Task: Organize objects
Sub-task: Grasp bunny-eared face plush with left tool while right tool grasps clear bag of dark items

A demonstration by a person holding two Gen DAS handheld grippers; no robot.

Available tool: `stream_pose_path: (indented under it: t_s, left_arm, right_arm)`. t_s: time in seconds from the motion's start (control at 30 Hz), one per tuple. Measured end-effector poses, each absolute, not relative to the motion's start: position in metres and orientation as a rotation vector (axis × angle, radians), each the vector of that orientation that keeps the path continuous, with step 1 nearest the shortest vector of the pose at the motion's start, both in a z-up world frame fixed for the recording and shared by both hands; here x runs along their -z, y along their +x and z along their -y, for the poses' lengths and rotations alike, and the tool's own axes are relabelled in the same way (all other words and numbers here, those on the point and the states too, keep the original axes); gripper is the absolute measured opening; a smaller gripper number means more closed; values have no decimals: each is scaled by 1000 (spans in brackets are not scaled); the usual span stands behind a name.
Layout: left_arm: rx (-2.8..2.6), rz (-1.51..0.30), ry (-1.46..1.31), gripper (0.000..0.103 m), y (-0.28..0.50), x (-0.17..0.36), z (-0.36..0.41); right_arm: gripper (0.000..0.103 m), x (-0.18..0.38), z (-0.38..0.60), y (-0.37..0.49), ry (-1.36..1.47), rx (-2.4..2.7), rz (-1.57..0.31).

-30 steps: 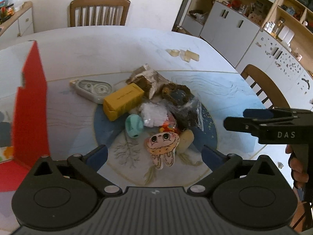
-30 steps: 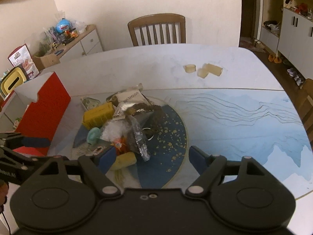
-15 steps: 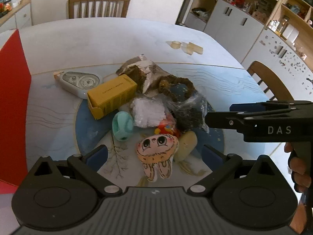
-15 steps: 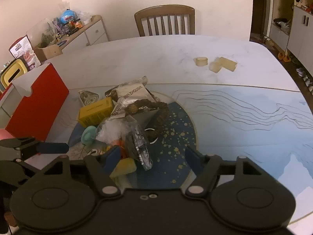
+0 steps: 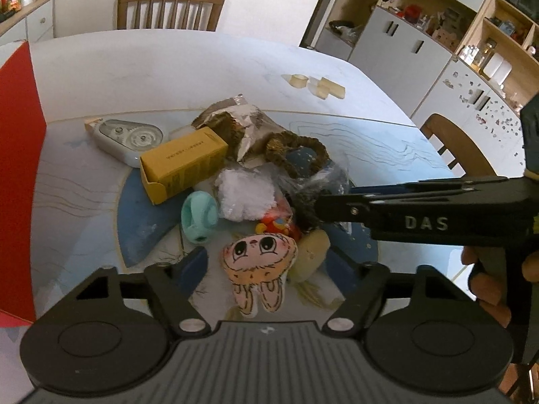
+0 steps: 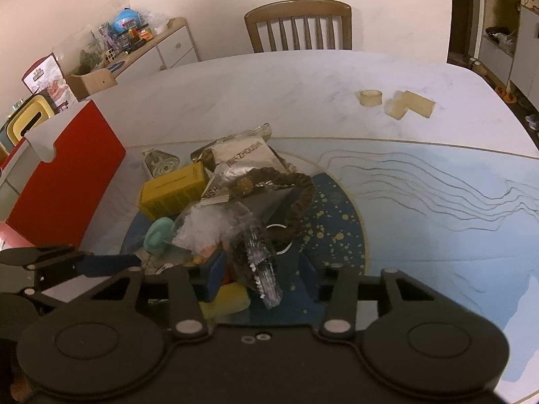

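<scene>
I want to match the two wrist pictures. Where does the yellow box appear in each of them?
Left wrist: yellow box, left of centre, beside the white tape dispenser.
Right wrist: yellow box, left of centre, right of the red box.
Shared landmark: the wooden chair behind the table.

I see a heap of small things on the table [image 5: 168, 67], and I place everything from the carton [image 5: 183, 165] in it. Left of and behind the carton lies the tape dispenser [image 5: 129, 136]; right of and behind it, the foil packet [image 5: 235, 124]. The braided ring [image 5: 296, 151] sits right of the carton, the crinkled bag [image 5: 246, 195] just in front of it. Nearer me than the carton, the round clip [image 5: 198, 215] lies left of the plush doll [image 5: 259, 262]. Far left of the carton stands an open box [image 5: 18, 168]; well behind and right of it lie three tape rolls [image 5: 316, 86]. A chair [image 5: 168, 8] stands behind the table.
</scene>
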State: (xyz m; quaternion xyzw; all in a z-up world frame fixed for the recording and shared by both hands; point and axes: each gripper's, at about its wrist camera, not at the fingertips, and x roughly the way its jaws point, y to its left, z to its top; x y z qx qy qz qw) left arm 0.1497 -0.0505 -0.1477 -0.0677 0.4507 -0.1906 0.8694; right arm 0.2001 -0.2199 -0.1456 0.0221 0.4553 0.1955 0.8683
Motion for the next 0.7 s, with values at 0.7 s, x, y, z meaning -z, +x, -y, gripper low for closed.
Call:
stream_pose_path:
  t_s: [0.7]
  left_arm:
    - [395,-950,-195,42,146,136,38]
  right_arm:
    - [17,129,221,187,82,-393,-916]
